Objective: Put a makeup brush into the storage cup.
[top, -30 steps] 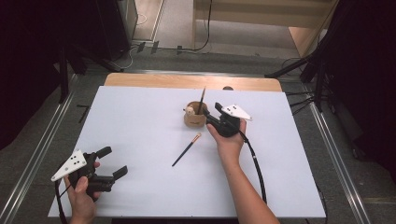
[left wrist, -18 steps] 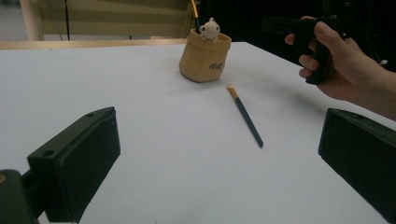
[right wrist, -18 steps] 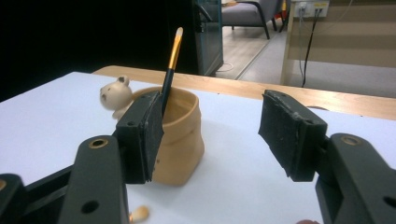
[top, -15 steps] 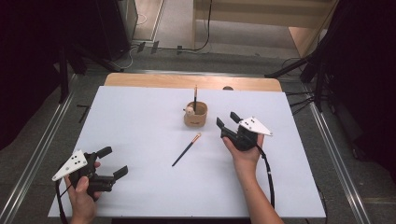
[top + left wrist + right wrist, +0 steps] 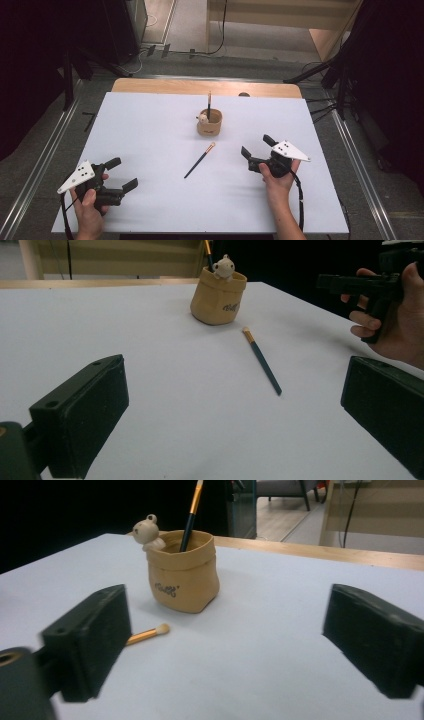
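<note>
A tan fabric pot (image 5: 210, 123) bearing dark lettering and a cream bear figure (image 5: 203, 118) stands ahead of the black right gripper (image 5: 256, 148). The brush (image 5: 209, 103) inside it has a dark handle with an orange-gold band. To that gripper's left lies a dark teal brush (image 5: 199, 160) with a gold ferrule and pale tip, on a white table (image 5: 150, 125) edged in light wood.

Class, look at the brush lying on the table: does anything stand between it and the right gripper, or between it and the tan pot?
Nothing visible does. Bare white table lies between the loose brush and the open right gripper, and between the brush and the tan pot, which already holds another brush upright.
</note>
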